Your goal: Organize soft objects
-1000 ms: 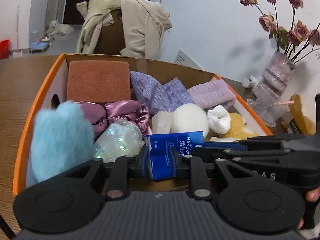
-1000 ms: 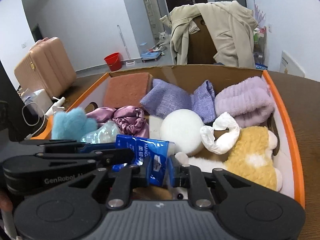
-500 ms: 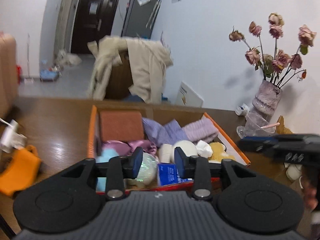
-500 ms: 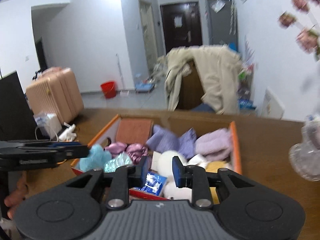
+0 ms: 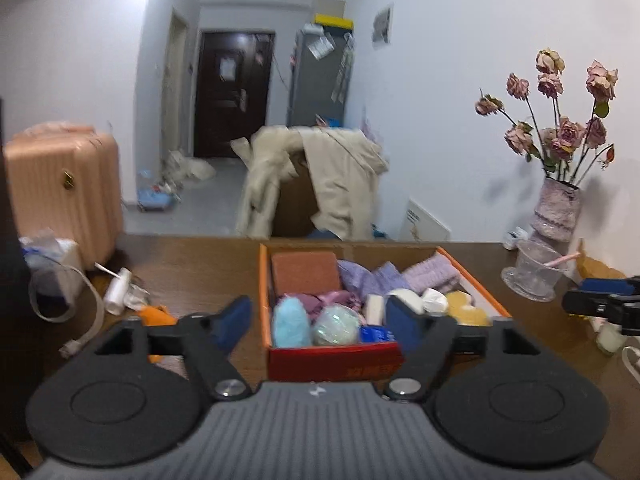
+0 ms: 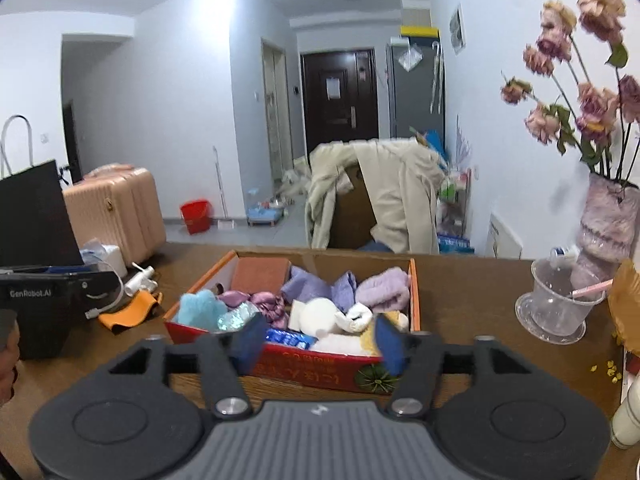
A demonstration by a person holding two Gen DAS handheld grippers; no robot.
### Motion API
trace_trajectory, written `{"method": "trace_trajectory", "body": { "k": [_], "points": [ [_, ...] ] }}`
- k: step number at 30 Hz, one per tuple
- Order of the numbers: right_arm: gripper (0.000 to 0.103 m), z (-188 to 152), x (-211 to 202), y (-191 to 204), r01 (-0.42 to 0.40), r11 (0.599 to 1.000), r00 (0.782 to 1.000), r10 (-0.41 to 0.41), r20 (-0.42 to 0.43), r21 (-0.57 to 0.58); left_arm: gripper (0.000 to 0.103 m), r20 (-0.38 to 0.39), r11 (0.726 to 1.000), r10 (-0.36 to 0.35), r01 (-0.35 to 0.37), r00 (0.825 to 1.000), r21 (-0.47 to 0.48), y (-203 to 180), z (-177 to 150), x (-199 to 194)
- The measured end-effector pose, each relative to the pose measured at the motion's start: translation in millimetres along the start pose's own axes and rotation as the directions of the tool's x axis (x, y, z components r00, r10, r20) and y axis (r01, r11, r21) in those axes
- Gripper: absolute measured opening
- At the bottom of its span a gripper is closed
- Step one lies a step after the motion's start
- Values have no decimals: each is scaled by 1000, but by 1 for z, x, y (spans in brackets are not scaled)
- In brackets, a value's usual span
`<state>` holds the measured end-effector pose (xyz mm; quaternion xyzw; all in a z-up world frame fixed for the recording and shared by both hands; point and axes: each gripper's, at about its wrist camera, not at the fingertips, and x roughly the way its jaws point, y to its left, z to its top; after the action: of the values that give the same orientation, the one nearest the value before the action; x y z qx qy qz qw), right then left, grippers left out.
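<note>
Now, through my left gripper (image 5: 318,320), jaws spread wide and empty, the orange-rimmed red cardboard box (image 5: 334,356) of soft things sits on the wooden counter (image 5: 192,264) just beyond my tips. The fluffy light-blue plush (image 5: 291,326) looks light and squashy; I'd pinch its middle. Through my right gripper (image 6: 316,340), equally wide and empty, the blue tissue packet (image 6: 289,339) lies nearest, probably slippery.

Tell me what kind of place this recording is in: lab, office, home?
Most likely a lived-in home. A pink suitcase stands on the floor, a coat is draped over a chair, and a vase of dried roses sits on the wooden table beside the box of soft objects.
</note>
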<state>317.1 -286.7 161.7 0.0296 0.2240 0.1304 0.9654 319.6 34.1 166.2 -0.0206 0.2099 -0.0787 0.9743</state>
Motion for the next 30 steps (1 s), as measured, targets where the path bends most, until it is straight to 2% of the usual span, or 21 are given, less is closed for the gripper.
{"method": "trace_trajectory", "body": {
  "k": [2, 3, 4, 6, 8, 12, 19, 25, 28, 30],
  "points": [
    [74, -10, -9, 3, -5, 1000, 999, 5, 47, -6, 92, 45, 999, 30, -31, 999, 22, -3, -9, -12],
    [85, -17, -14, 6, -3, 1000, 996, 5, 88, -13, 103, 77, 999, 40, -42, 996, 25, -4, -15, -17],
    [95, -25, -18, 7, 4, 1000, 992, -1, 129, -21, 103, 124, 998, 51, -55, 991, 23, -6, -23, -24],
    [101, -45, -26, 13, 50, 998, 973, -43, 227, -27, 103, 201, 996, 84, -90, 976, 22, -9, -40, -35],
    [101, -62, -29, 17, 89, 996, 960, -79, 270, -25, 103, 202, 996, 80, -87, 976, 29, -11, -51, -39],
    [101, -82, -32, 17, 94, 995, 960, -96, 264, 21, 103, 206, 997, 73, -77, 976, 13, -13, -69, -47],
    [101, -95, -47, 22, 99, 995, 957, -104, 271, 33, 103, 230, 997, 63, -70, 971, 21, -17, -78, -64],
    [101, -106, -76, 35, 120, 993, 944, -121, 306, 22, 103, 260, 997, 72, -76, 963, 7, -23, -94, -92],
    [102, -118, -92, 44, 128, 992, 950, -123, 286, 0, 103, 252, 997, 75, -75, 965, -10, -24, -112, -112],
    [102, -132, -104, 51, 111, 994, 952, -109, 287, 11, 103, 223, 997, 72, -71, 972, -10, -23, -126, -123]
  ]
}}
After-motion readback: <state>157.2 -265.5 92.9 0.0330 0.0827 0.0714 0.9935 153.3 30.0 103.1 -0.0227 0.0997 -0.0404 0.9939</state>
